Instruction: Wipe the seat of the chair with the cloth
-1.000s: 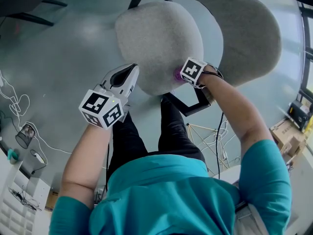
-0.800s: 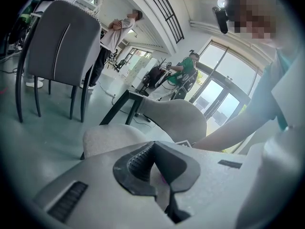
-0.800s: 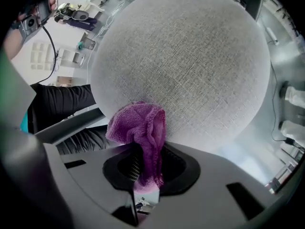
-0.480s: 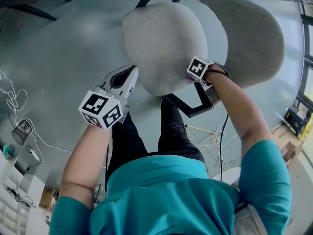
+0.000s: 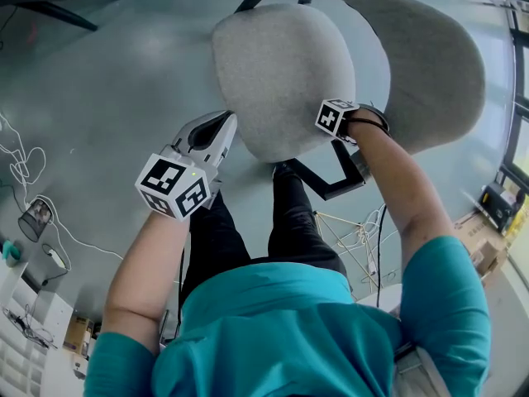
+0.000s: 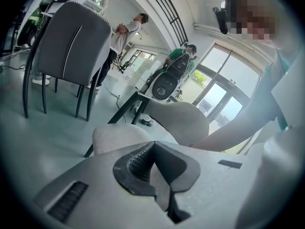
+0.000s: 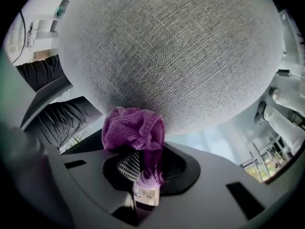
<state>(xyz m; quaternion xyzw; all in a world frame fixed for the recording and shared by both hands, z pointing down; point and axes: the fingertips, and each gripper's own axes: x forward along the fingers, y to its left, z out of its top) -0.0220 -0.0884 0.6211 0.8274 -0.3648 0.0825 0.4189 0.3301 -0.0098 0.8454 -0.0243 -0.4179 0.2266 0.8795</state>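
The grey fabric chair seat [image 5: 277, 69] lies below me, its backrest [image 5: 430, 52] to the right. My right gripper [image 7: 143, 163] is shut on a bunched purple cloth [image 7: 133, 130], which presses against the seat's fabric [image 7: 171, 51] near its edge. In the head view only this gripper's marker cube [image 5: 335, 117] shows at the seat's near right edge; the cloth is hidden there. My left gripper [image 5: 219, 126] hovers off the seat's near left edge, shut and holding nothing. In the left gripper view its jaws [image 6: 159, 178] point over the seat [image 6: 119, 136].
The chair's black frame [image 5: 326, 184] and the person's dark legs [image 5: 248, 230] are under the seat's near side. Another grey chair [image 6: 71, 42] and standing people [image 6: 126, 27] are farther off. Cables [image 5: 25, 180] trail over the grey floor at left.
The right gripper's cube has turned slightly at the seat's edge, and the purple cloth seen beside it a second ago is now hidden in the head view. The left gripper has stayed put.
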